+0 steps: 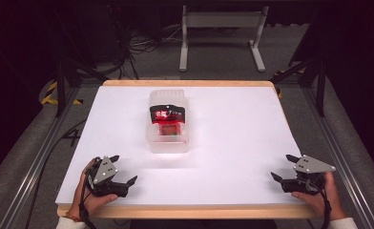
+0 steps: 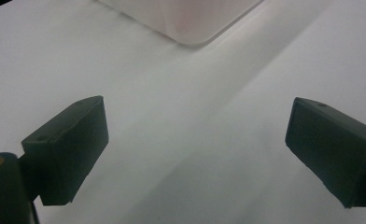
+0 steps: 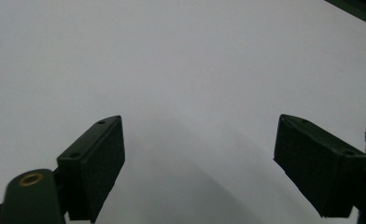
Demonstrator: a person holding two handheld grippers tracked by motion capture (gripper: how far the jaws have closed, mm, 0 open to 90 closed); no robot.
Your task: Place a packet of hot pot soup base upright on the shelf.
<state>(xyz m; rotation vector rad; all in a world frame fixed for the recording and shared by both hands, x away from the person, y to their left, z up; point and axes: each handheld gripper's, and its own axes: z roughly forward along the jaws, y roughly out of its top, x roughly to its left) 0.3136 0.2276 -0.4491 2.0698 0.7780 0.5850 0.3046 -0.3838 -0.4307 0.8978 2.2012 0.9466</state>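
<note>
A clear plastic lidded box point(image 1: 169, 122) with red and black contents sits on the white table top point(image 1: 233, 129), left of centre. My left gripper point(image 1: 124, 169) rests near the front left corner, held by a hand, its jaws spread with nothing between them. In the left gripper view the jaws point(image 2: 197, 154) frame bare white surface, and a corner of the box point(image 2: 190, 21) lies ahead. My right gripper point(image 1: 284, 167) sits near the front right corner, open and empty. The right gripper view has its jaws point(image 3: 200, 170) wide over bare white table.
The table has a wooden rim point(image 1: 190, 83) at the back. Beyond it stand a white metal frame point(image 1: 221, 36) and loose cables point(image 1: 142, 45) on the grey floor. Metal rails point(image 1: 37, 157) run along both sides of the table.
</note>
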